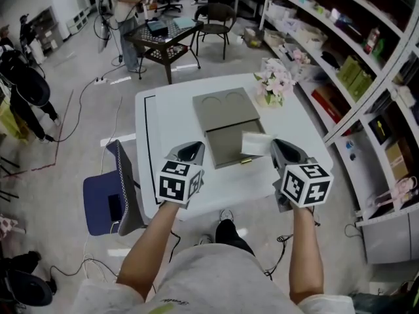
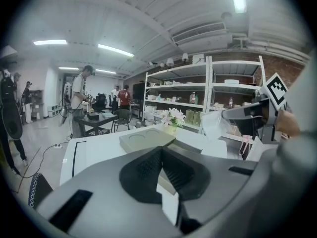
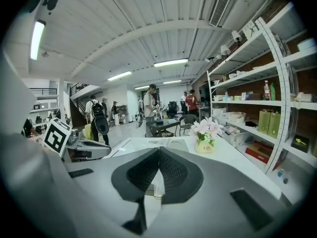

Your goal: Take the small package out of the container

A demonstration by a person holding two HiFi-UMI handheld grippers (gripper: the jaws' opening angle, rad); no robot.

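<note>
A grey container (image 1: 226, 120) lies open at the middle of the white table (image 1: 163, 116); its lid with two round recesses is folded back and its tray faces me. My right gripper (image 1: 278, 148) hovers over the tray's right edge, shut on a small pale package (image 1: 256, 144). From the left gripper view the package (image 2: 216, 124) hangs from the right gripper's tip. In the right gripper view a thin white strip of the package (image 3: 157, 182) shows between the closed pads. My left gripper (image 1: 190, 150) stands shut and empty at the tray's left edge, over the table.
A pot of pink flowers (image 1: 275, 84) stands on the table's far right corner. White shelving (image 1: 353, 64) runs along the right. A blue chair (image 1: 108, 198) sits at the table's left. A black table (image 1: 163, 38) and people stand farther back.
</note>
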